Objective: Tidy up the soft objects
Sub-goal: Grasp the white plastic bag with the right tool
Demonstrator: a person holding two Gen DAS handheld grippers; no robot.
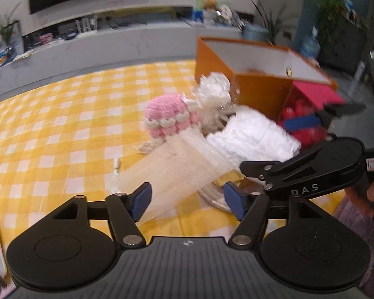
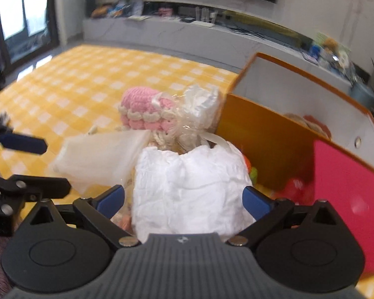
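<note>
On the tablecloth [image 1: 49, 114] a cluster of soft things lies just before the box [image 1: 259, 74], which stands behind and to the right. The crocheted toy [image 1: 165, 114] sits at the cluster's left, touching the wrapped bundle [image 1: 213, 97] on its right. Before these lie the mesh cloth [image 1: 177, 172], left, and the folded towel [image 1: 254, 137], right, touching each other. The bag [image 1: 301, 119] lies right of the towel, against the box.

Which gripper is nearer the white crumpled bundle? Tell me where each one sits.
Right. The right gripper is open with the white crumpled bundle between its fingers. The left gripper is open around the cream mesh pouch, beside the bundle and farther from it.
</note>
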